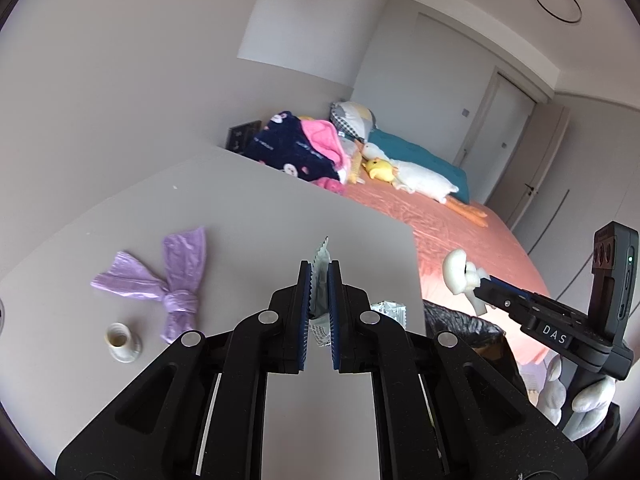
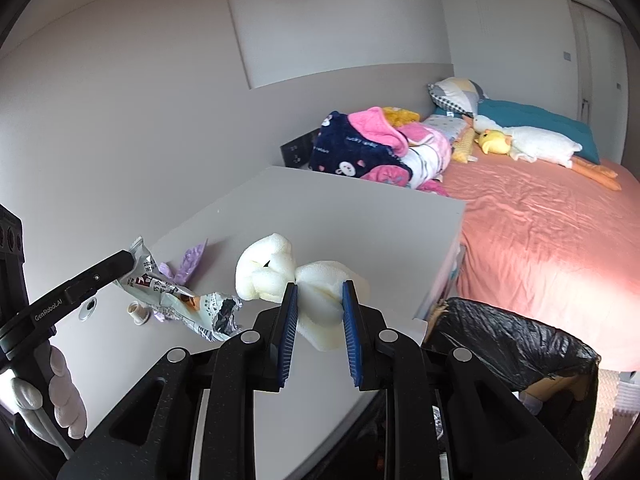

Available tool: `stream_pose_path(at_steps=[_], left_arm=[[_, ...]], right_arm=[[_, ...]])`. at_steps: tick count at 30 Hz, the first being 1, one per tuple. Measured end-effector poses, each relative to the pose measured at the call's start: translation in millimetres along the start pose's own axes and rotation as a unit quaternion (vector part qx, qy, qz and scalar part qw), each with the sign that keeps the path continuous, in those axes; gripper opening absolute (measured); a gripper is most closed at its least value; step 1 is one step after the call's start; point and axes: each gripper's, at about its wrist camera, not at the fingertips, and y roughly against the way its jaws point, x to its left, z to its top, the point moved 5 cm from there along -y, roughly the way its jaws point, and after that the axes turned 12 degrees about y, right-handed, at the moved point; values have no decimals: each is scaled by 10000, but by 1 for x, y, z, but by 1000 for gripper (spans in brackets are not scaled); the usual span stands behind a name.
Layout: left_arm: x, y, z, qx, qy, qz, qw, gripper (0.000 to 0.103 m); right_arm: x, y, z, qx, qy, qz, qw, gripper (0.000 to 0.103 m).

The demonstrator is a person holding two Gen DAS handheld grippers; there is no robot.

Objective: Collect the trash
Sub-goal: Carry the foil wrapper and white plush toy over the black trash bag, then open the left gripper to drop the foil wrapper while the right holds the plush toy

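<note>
A wide bed (image 2: 540, 240) with a rumpled salmon-pink sheet fills the far right, its surface creased in soft folds. At its head lie a teal quilt (image 2: 540, 124), a patchwork pillow (image 2: 456, 96), a heap of navy and pink fleece blankets (image 2: 368, 144), a long white plush goose (image 2: 540, 146) with orange feet, and a small yellow plush (image 2: 494, 142).

Nearer, a smooth matte grey table (image 1: 280, 208) with a sharp square corner stands beside the bed. Just off its near right corner sits a bin lined with a crinkled glossy black bag (image 2: 508, 340), its mouth open.

The left gripper (image 1: 319, 280) is clamped on a crumpled silvery-white snack wrapper (image 2: 176, 296), foil-lined, printed, with a serrated edge that pokes up between the ribbed blue pads (image 1: 306, 296); the wrapper hangs above the table. The right gripper (image 2: 320, 300) is closed on a white foam piece (image 2: 276, 276), puffy and lobed like a knotted bow, held over the table's near edge close to the bin. A white-gloved hand (image 1: 580, 404) grips the right tool's handle.

On the table's left part lies a thin lilac plastic bag (image 1: 172, 276) tied in a knot, its ends flared. Just near of it stands a small white threaded bottle neck (image 1: 122, 340), ring-shaped.
</note>
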Motion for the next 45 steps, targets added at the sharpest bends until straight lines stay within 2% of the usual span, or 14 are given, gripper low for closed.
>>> stream_pose_path(at_steps=[12, 21, 38, 42, 45], left_arm=[[-51, -24, -20, 345, -287, -368, 9983, 8], [-94, -39, -38, 591, -568, -722, 9940, 8], [-155, -67, -83, 1263, -1071, -1213, 9787, 8], [-165, -72, -96, 1449, -1174, -1315, 9736, 8], [-174, -76, -107, 1678, -1336, -1452, 9659, 9]], right_arm=[[-44, 28, -20, -38, -321, -338, 9989, 24], [-81, 50, -35, -79, -632, -673, 9957, 24], [-145, 74, -69, 7, -1266, -1205, 9846, 24], [-154, 77, -76, 52, -1359, -1314, 9820, 24], [-163, 81, -82, 63, -1457, -1409, 9792, 25]])
